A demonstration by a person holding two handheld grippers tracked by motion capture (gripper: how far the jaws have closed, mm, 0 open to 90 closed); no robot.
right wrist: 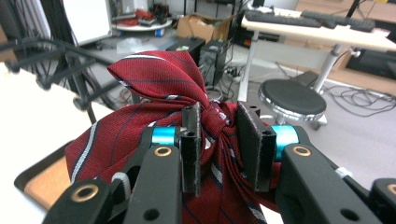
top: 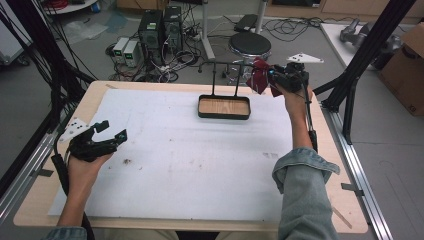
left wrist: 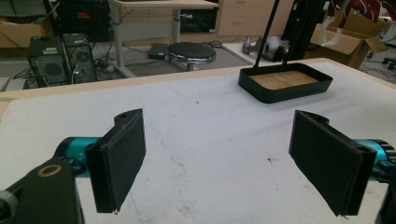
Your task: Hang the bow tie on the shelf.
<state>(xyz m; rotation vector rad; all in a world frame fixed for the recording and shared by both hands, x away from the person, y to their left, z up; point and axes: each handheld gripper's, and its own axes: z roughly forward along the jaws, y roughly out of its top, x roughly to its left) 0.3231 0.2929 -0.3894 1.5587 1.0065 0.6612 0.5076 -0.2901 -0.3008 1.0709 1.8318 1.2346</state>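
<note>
From the high view, you are sitting at a table (top: 150, 200) covered by a white sheet, with a shallow black tray (top: 223, 107) lying near its far edge. A thin black rack (top: 220, 67) is rising from the tray's far side. Your right gripper (top: 270, 76) is hovering just right of the tray, raised off the table, clamping a bunched red striped tie (top: 259, 75). Your left gripper (top: 111, 131) is resting well to the tray's near left, close to the table's left edge.

In the left gripper view, the left gripper's jaws are standing wide apart with nothing between them, and the tray (left wrist: 285, 84) is lying beyond them to the right.

In the right gripper view, your right gripper (right wrist: 223, 144) is pinching the tie (right wrist: 159, 88) between its two black jaws, and the tray (right wrist: 39, 182) is lying below to the left.
</note>
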